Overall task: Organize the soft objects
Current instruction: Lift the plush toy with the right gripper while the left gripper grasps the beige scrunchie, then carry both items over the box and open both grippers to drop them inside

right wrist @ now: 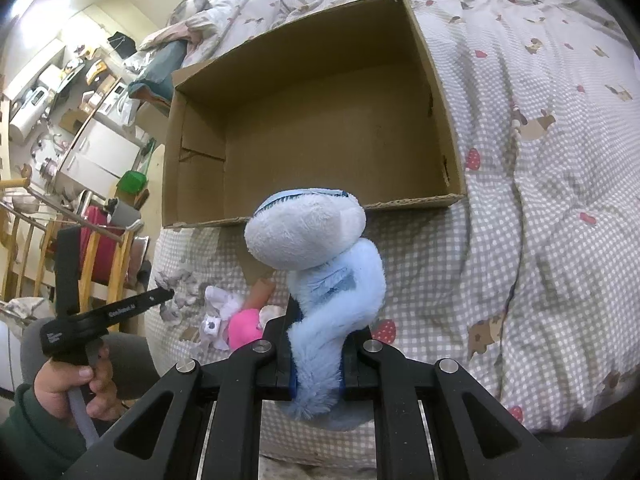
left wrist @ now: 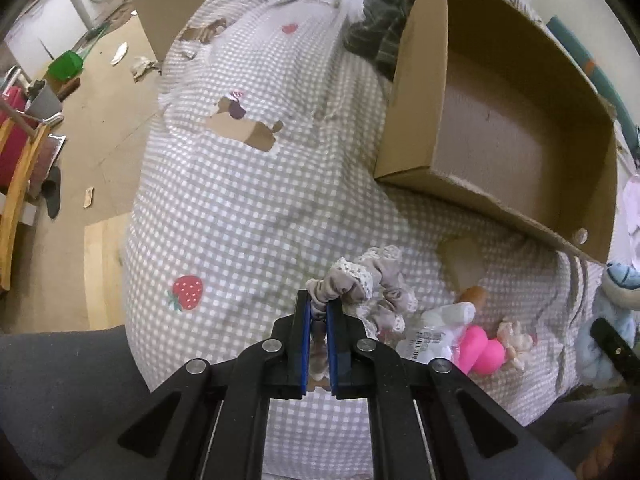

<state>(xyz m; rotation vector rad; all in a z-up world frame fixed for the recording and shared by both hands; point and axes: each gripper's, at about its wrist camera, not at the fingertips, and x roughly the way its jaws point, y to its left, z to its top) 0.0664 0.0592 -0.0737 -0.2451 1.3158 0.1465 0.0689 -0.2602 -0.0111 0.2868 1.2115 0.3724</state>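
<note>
My left gripper (left wrist: 319, 300) is shut on a grey lace-trimmed scrunchie (left wrist: 368, 284), holding it just above the checked bedspread (left wrist: 240, 200). My right gripper (right wrist: 316, 320) is shut on a light blue plush toy (right wrist: 320, 248), lifted in front of an open cardboard box (right wrist: 320, 120). The box (left wrist: 500, 120) is empty and lies on the bed at the right in the left wrist view. A pink toy (left wrist: 480, 350), a white packet (left wrist: 436, 330) and a small doll (left wrist: 516, 340) lie near the scrunchie. The left gripper (right wrist: 164, 294) and the scrunchie (right wrist: 178, 294) also show in the right wrist view.
A dark striped cloth (left wrist: 380, 32) lies beside the box's far corner. The bed edge drops to a littered floor (left wrist: 100, 120) on the left, with a wooden chair (left wrist: 16, 184) and a green dustpan (left wrist: 66, 64). Pillows (right wrist: 200, 12) lie behind the box.
</note>
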